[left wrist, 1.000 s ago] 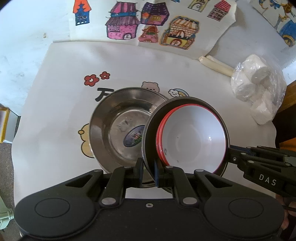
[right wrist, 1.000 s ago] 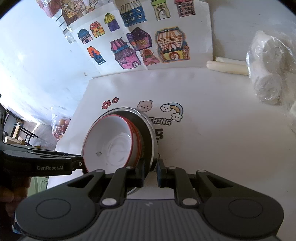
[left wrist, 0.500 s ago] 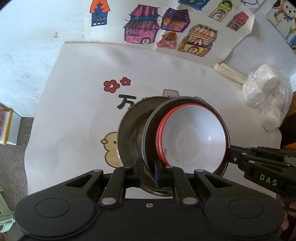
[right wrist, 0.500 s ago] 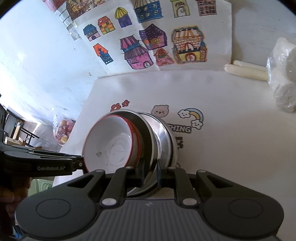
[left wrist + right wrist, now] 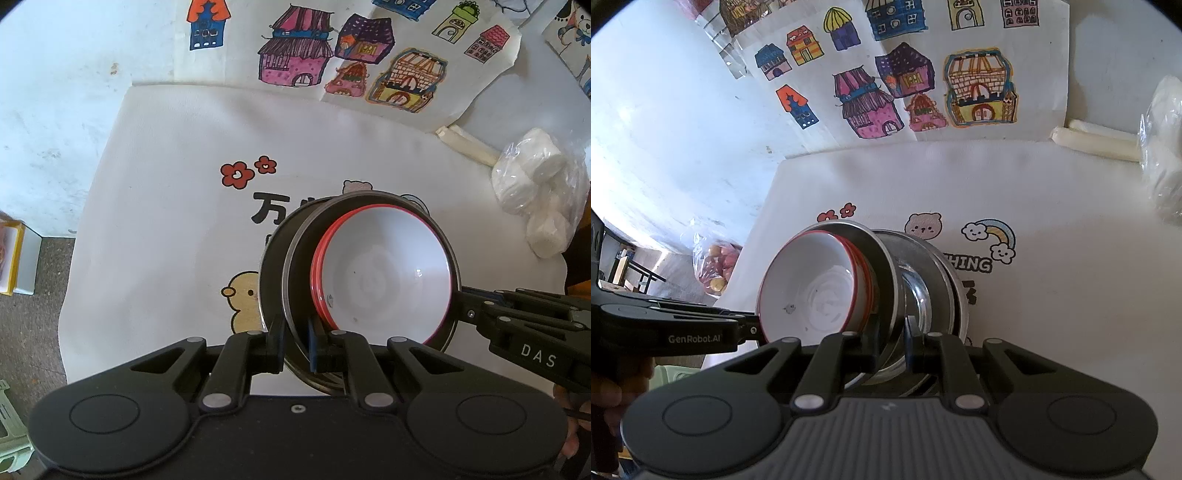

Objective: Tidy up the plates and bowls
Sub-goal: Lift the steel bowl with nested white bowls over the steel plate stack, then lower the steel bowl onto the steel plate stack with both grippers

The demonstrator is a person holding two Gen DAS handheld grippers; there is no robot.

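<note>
A steel bowl (image 5: 295,280) (image 5: 882,273) hangs tilted above the mat, with red-rimmed white bowls (image 5: 384,273) (image 5: 816,291) nested in it. My left gripper (image 5: 295,343) is shut on its near rim and shows at the left (image 5: 753,326) in the right wrist view. My right gripper (image 5: 892,339) is shut on the opposite rim and reaches in from the right (image 5: 461,295) in the left wrist view. A second steel bowl (image 5: 271,258) (image 5: 927,291) lies just beneath and behind the held one, mostly hidden by it in the left wrist view.
A white cartoon-printed mat (image 5: 166,240) covers the table. Drawings of houses (image 5: 332,62) lie at the back. A plastic bag of white rolls (image 5: 535,206) and pale sticks (image 5: 469,146) sit at the right. Left of the table's edge are a yellow box (image 5: 14,258) and a bag of fruit (image 5: 716,266).
Both grippers carried the bowl stack leftward across the mat. The lower steel bowl now sits further right relative to the held one, and the duck print is uncovered.
</note>
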